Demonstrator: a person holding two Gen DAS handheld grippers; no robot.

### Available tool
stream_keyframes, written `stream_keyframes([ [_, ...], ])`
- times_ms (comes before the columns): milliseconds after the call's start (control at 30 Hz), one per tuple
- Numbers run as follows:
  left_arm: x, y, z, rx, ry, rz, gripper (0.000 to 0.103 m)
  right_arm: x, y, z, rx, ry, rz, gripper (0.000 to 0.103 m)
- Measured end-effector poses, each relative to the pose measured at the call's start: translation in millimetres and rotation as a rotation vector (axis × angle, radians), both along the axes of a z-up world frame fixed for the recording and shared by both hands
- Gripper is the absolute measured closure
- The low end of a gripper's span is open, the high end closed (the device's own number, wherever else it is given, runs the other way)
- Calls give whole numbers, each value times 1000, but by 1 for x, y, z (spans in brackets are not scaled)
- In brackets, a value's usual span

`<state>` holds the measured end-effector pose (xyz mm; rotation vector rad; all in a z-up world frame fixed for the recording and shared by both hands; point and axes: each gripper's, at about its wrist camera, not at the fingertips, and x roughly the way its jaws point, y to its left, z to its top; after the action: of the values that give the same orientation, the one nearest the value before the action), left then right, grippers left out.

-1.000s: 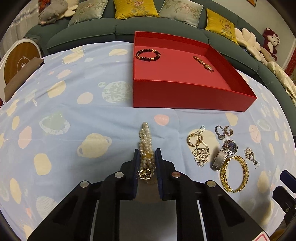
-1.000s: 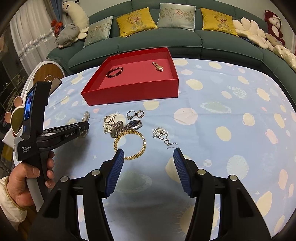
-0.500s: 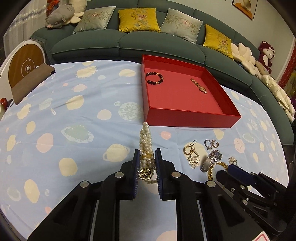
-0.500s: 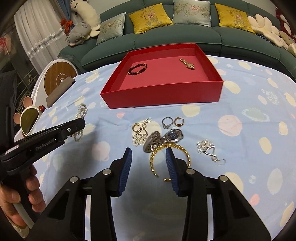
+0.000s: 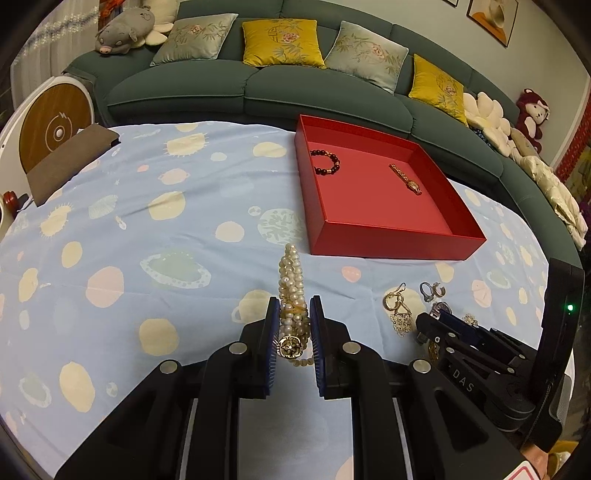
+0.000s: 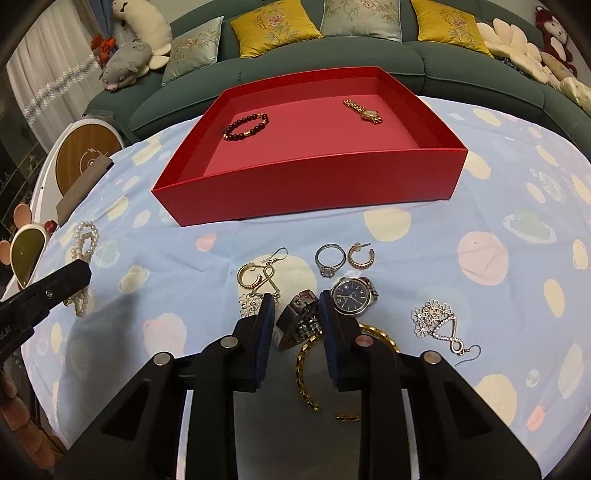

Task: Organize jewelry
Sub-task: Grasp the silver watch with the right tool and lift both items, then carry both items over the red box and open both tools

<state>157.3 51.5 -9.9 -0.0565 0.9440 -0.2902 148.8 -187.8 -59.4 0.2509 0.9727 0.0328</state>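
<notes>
My left tool [image 5: 293, 321] grips a pearl bracelet [image 5: 291, 284] in front of the red tray [image 6: 306, 184]. My right tool [image 6: 295, 314] is closing around the silver watch [image 6: 328, 306] band, nearer me than that tray.

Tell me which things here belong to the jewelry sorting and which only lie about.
Job: pearl bracelet, red tray, silver watch, gold bangle, ring, earrings.
Lying about: cushions, plush pig, sofa.
</notes>
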Motion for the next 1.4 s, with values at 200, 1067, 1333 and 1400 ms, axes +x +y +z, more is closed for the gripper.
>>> stream_keyframes([
  [200,0,3,-1,-8,9,0,89,-14,2,2,-51,0,29,90],
  [1067,-10,-44,38,-67,-45,-71,90,-51,-59,83,100,-149,-43,92],
  [1333,21,-67,82,-104,-81,-131,89,-23,-77,131,120,-214,-41,92],
  [1400,38,-77,87,-76,-106,-134,89,-6,-82,145,110,-240,-34,92],
])
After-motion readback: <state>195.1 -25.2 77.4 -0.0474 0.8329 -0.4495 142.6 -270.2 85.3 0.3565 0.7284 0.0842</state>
